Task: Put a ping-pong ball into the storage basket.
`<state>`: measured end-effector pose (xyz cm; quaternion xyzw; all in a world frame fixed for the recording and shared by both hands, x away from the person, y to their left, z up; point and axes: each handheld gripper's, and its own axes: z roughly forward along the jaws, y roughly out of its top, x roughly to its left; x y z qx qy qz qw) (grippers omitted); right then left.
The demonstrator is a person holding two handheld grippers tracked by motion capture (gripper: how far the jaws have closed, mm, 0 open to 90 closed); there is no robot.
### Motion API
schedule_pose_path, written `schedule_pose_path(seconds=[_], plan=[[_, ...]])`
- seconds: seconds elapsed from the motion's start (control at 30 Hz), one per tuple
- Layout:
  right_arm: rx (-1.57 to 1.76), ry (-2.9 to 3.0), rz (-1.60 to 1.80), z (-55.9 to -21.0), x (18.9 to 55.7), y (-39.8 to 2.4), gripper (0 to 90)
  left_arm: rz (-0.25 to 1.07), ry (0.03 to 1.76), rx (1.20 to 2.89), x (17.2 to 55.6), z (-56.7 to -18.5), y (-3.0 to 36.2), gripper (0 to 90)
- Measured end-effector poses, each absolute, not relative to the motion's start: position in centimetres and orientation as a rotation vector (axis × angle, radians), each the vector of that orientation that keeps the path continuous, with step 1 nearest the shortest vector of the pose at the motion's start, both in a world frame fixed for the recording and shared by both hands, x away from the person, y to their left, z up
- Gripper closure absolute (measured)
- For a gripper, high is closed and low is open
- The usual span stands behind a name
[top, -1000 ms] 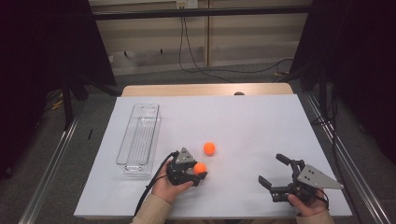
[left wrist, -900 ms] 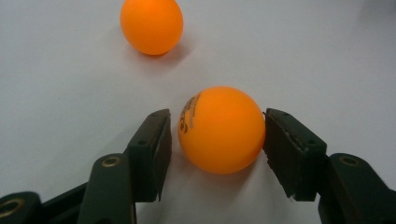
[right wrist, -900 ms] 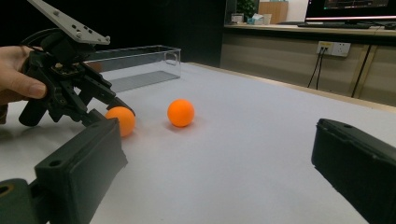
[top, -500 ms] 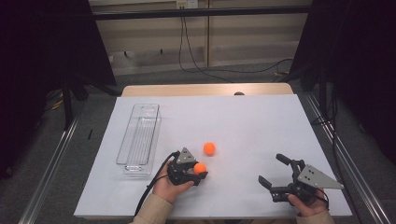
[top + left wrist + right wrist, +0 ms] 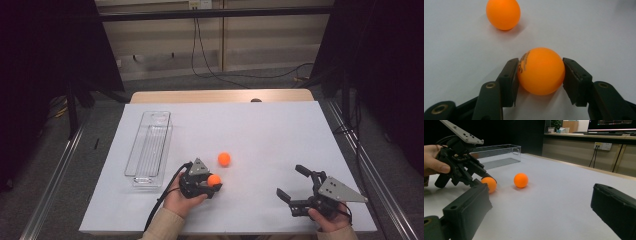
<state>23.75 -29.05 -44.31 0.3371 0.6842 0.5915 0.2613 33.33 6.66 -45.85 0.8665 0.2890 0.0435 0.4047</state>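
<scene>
Now your left gripper point(image 5: 212, 184) sits at the lower centre of the high view, its jaws clamped on an orange ball point(image 5: 214, 180) that rests on the white desk point(image 5: 280, 140). They have just been closing, and in the left gripper view both black pads point(image 5: 510, 80) press the sides of that ball point(image 5: 541, 71), which bears dark print on its left face. Just above and to the right of it in the high view lies a second orange ball point(image 5: 224, 159), near the held one but not touching it; the left gripper view puts this second ball point(image 5: 503, 13) at the upper left of the frame, apart on the bare desk surface.

Your right gripper point(image 5: 295, 186) sits at the lower right of the high view, well apart from both balls, with its jaws spread wide and nothing between them. Its own view shows one jaw at the lower left and the other at the lower right, and, past them, the left gripper point(image 5: 482, 180) on its ball point(image 5: 489, 184) at the left of the frame, with the free ball point(image 5: 521, 180) just right of it. A clear plastic tray point(image 5: 150, 145) lies at the left of the desk in the high view.
</scene>
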Motion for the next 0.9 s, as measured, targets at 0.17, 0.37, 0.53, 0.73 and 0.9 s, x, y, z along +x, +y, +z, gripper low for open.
schedule_pose_path(seconds=[0.17, 0.37, 0.53, 0.73, 0.9], plan=[[0.912, 1.853, 1.602, -44.30, 23.74, -29.04, 1.5, 0.108, 0.734, 2.186, 33.34, -45.75, 6.76, 50.4], [0.912, 1.852, 1.603, -44.29, 23.74, -29.07, 1.5, 0.107, 0.741, 2.181, 33.39, -45.65, 6.91, 50.6], [0.912, 1.853, 1.602, -44.30, 23.75, -29.07, 1.5, 0.103, 0.748, 2.174, 33.42, -45.49, 7.10, 50.6], [0.913, 1.852, 1.602, -44.30, 23.75, -29.08, 1.5, 0.093, 0.767, 2.163, 33.48, -45.29, 7.38, 50.6], [0.912, 1.852, 1.603, -44.28, 23.74, -29.07, 1.5, 0.090, 0.769, 2.157, 33.57, -45.14, 7.58, 50.7]])
